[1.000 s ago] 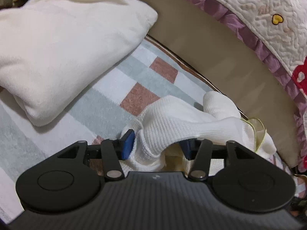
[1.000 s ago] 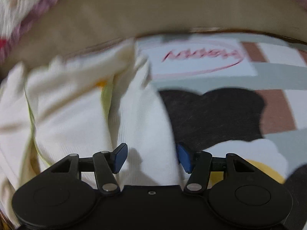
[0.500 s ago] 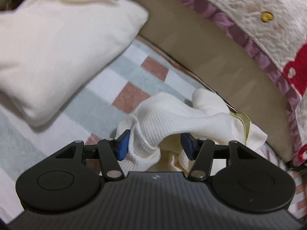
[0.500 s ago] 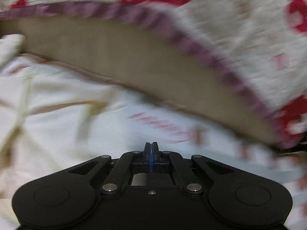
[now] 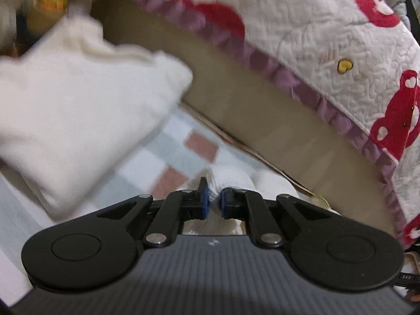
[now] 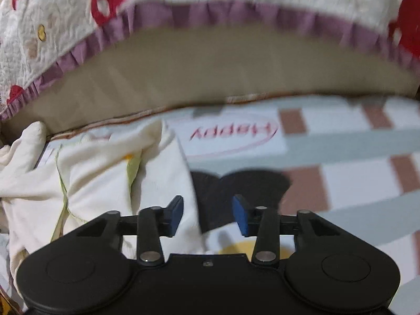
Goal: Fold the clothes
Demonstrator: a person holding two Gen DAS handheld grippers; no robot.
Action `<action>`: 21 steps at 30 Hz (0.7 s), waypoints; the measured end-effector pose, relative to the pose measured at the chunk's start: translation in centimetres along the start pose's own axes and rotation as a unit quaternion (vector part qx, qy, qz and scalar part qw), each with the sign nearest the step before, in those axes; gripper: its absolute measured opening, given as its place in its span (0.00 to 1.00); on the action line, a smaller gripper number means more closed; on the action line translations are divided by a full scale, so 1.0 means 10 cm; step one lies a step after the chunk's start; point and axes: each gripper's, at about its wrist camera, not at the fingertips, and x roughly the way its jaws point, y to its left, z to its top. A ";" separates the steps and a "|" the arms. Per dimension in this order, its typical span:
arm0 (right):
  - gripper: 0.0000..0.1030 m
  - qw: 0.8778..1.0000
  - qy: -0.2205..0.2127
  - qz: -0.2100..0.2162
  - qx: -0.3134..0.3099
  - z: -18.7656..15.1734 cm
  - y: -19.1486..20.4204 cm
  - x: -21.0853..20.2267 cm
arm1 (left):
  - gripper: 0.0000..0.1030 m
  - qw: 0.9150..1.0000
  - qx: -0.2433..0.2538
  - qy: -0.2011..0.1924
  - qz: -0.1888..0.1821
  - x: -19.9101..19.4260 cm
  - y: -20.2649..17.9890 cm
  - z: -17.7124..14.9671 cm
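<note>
Bedding is filling both views: a quilted cover (image 5: 328, 34) with red figures and a purple ruffle is arching across from ten to three o'clock, and below it a checked blanket (image 6: 341, 183) in grey, white and brown is lying flat as the working surface. A large folded cream cloth (image 5: 78, 120) is sitting at nine o'clock in the left wrist view, well apart from the work. The task's piece, a small white ribbed garment (image 6: 105, 183) with a yellow-green trim, is lying rumpled on the blanket close under the beige side of the bed, at eight o'clock in the right wrist view. The left gripper (image 5: 215, 204) has just been closing and is pinching a bunched ridge of that garment, its fingers nearly together with white cloth showing between them. The right gripper (image 6: 207, 215) has just been opening; its fingers are standing about half apart over the garment's right edge and the dark patch of the blanket print, gripping nothing. Judging by this, the step in hand is taking a second hold so the piece can be spread. Doing it well is probably meaning keeping the left pinch firm, bringing the right fingers down onto a single layer at the near edge, not a bunch, and then drawing the two holds apart evenly so the fabric is flattening before any fold.
</note>
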 end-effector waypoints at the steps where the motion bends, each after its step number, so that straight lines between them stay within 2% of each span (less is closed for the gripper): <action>1: 0.54 1.000 0.006 0.003 0.008 -0.03 0.01 0.10 | 0.08 1.000 0.019 -0.005 0.014 -0.02 -0.04 -0.01; 2: 0.58 1.000 0.013 0.007 0.018 -0.03 0.02 0.22 | 0.08 0.999 0.032 -0.007 0.024 -0.03 -0.07 -0.04; 5: 0.59 0.999 0.035 0.006 0.028 0.01 0.04 0.49 | 0.08 0.997 0.060 -0.015 0.036 -0.04 -0.16 -0.10; 6: 0.59 0.999 0.040 0.008 0.026 0.03 0.06 0.58 | 0.08 0.997 0.065 -0.020 0.031 -0.05 -0.18 -0.10; 9: 0.59 0.997 0.056 0.052 0.020 0.03 0.16 0.79 | 0.08 0.997 0.070 -0.030 0.013 -0.06 -0.22 -0.09; 10: 0.62 0.997 0.054 0.055 0.005 0.01 0.25 0.83 | 0.08 0.997 0.071 -0.032 0.007 -0.06 -0.23 -0.09; 12: 0.50 0.997 0.050 0.052 -0.039 -0.07 0.46 0.87 | 0.08 0.996 0.078 -0.040 0.008 -0.08 -0.26 -0.10; 13: 0.24 0.995 0.051 0.050 -0.063 -0.11 0.57 0.88 | 0.08 0.996 0.083 -0.045 0.010 -0.09 -0.28 -0.10; 14: 0.09 0.994 0.050 0.042 -0.083 -0.13 0.65 0.84 | 0.08 0.993 0.097 -0.057 0.023 -0.12 -0.33 -0.11; 16: 0.08 0.991 0.044 0.022 -0.121 -0.14 0.80 0.74 | 0.08 0.983 0.143 -0.097 0.055 -0.25 -0.50 -0.13; 17: 0.07 0.989 0.041 0.012 -0.140 -0.15 0.88 0.69 | 0.08 0.979 0.159 -0.119 0.050 -0.35 -0.58 -0.14; 21: 0.06 0.983 -0.058 -0.060 -0.167 0.00 0.98 0.12 | 0.08 0.969 0.182 -0.166 0.029 -0.69 -0.84 -0.16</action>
